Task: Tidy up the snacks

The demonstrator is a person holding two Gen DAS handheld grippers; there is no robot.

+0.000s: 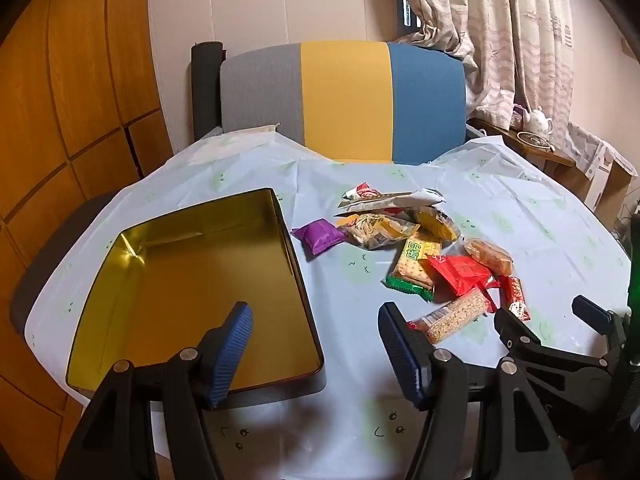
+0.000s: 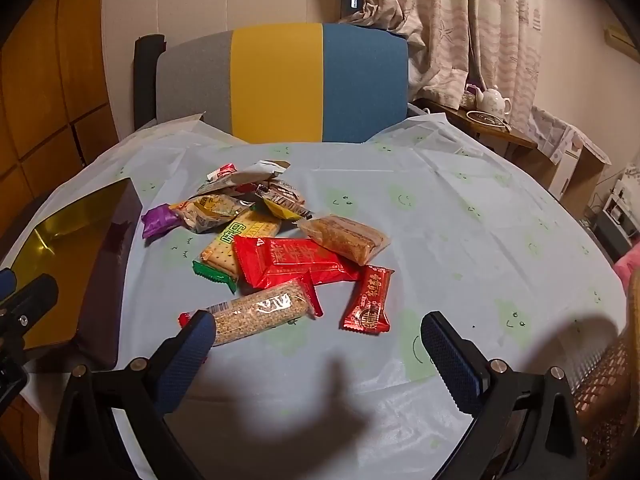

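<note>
I'm at the first pick: both the left hand-held gripper [image 1: 316,344] and right hand-held gripper [image 2: 316,344] hang released, empty. Next I'd close on the sesame bar [image 2: 260,312], then carry it to the gold tin [image 1: 120,300].

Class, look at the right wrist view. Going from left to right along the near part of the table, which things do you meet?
Gold tin → sesame bar in clear wrapper → small red packet → bare tablecloth.
</note>
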